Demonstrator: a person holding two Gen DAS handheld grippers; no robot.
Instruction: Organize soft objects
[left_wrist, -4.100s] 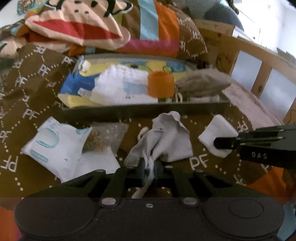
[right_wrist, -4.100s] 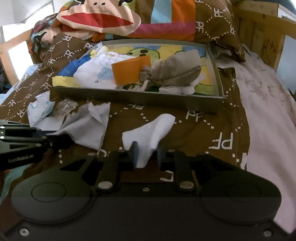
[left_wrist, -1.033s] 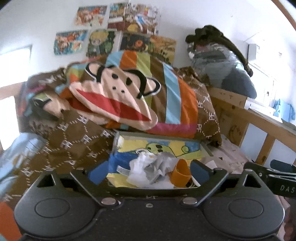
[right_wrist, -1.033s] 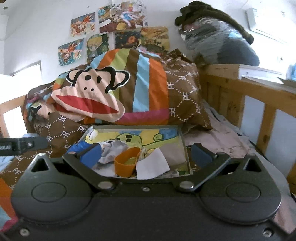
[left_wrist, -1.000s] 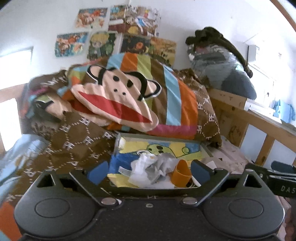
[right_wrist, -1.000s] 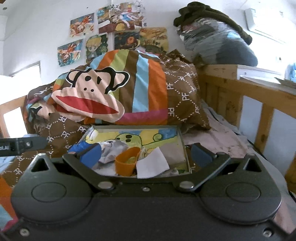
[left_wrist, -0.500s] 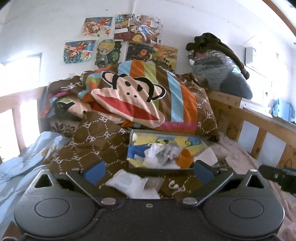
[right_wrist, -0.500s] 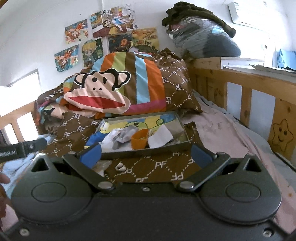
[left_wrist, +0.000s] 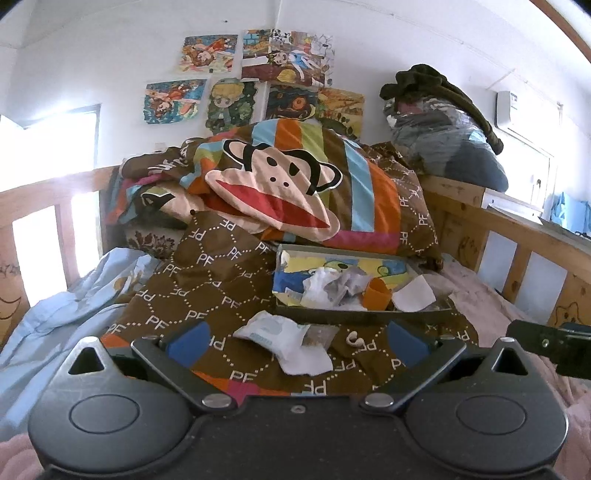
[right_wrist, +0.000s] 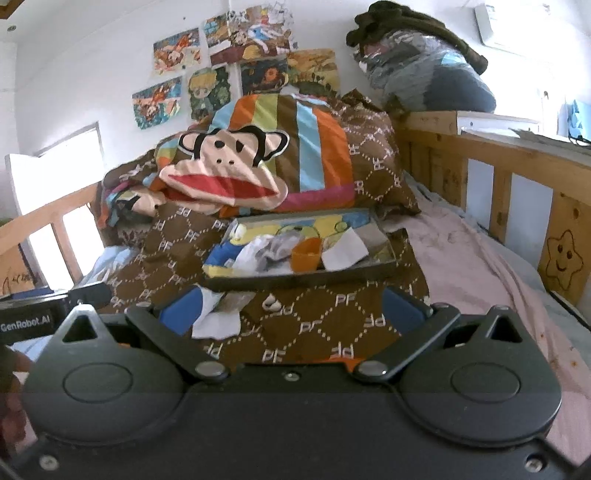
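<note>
A shallow grey tray (left_wrist: 354, 316) (right_wrist: 295, 282) lies on the brown quilt and holds crumpled white and grey cloths (left_wrist: 332, 286) (right_wrist: 271, 249), an orange cup (left_wrist: 376, 293) (right_wrist: 306, 253) and a white folded cloth (left_wrist: 413, 293) (right_wrist: 345, 253). A white packet with blue print (left_wrist: 273, 332) (right_wrist: 218, 314) lies on the quilt in front of the tray. My left gripper (left_wrist: 297, 341) is open and empty, held back from the tray. My right gripper (right_wrist: 290, 312) is open and empty, also held back.
A monkey-face pillow (left_wrist: 273, 192) (right_wrist: 225, 177) and striped bedding are piled behind the tray. Wooden bed rails (left_wrist: 517, 243) (right_wrist: 517, 173) run along the right. A pink sheet (right_wrist: 480, 266) covers the right side; light blue bedding (left_wrist: 55, 306) lies at left. A small pale item (left_wrist: 352, 338) lies on the quilt.
Both grippers have let go of the cloths into the tray and drawn back and up from it. The tray now looks smaller and farther away.
</note>
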